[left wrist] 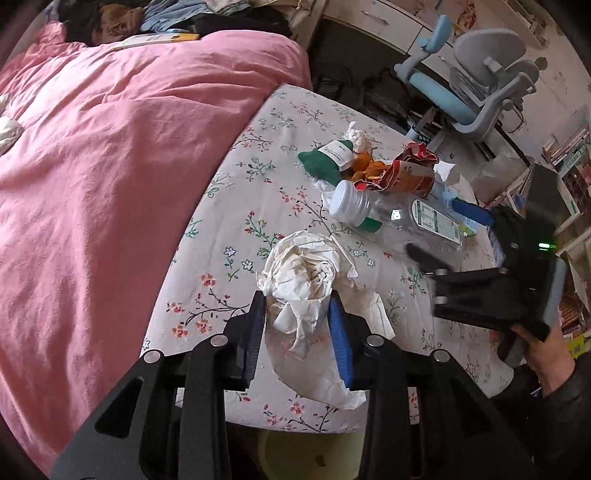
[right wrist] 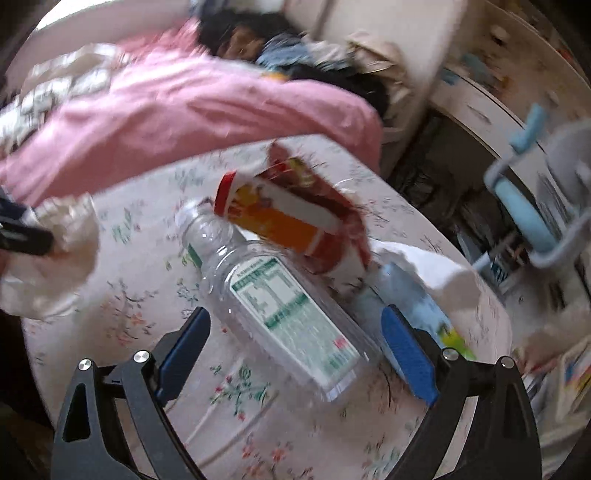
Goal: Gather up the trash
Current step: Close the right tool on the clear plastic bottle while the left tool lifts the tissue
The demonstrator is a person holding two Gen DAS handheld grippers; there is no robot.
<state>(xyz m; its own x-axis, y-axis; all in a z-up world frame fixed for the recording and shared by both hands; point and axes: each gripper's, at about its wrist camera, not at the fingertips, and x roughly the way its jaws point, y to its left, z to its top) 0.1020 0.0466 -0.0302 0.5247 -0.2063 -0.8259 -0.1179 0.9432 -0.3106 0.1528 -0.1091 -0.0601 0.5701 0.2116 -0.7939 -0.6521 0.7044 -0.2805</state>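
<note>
**Work Surface and Room Layout: Trash on the Floral Sheet**

Your work surface is the floral sheet [left wrist: 236, 206], which runs from the centre to the lower right of the left wrist view. A pink duvet [left wrist: 110, 166] covers the whole left half of that frame. Dark and blue clothes [left wrist: 166, 18] are heaped along the top edge. A grey and blue desk chair [left wrist: 476, 85] stands at the upper right, beside white drawers [left wrist: 388, 22].

Your left gripper [left wrist: 297, 325] sits at the lower centre. Its jaws pinch the crumpled white paper [left wrist: 306, 273], and both blue pads press into the wad.

Your right gripper [right wrist: 295, 354] is spread wide in the right wrist view. The clear plastic bottle [right wrist: 280, 306] lies on its side on the sheet between the open fingers. Neither pad touches it. This view is blurred.

The remaining trash lies at the centre right of the left wrist view:
- a red and orange snack wrapper [left wrist: 410, 173], touching the bottle's upper side;
- a green packet [left wrist: 325, 158];
- orange peel [left wrist: 365, 170];
- a small white tissue [left wrist: 356, 134].

A hand [left wrist: 543, 350] in a dark sleeve grips the right handle at the lower right edge.
</note>
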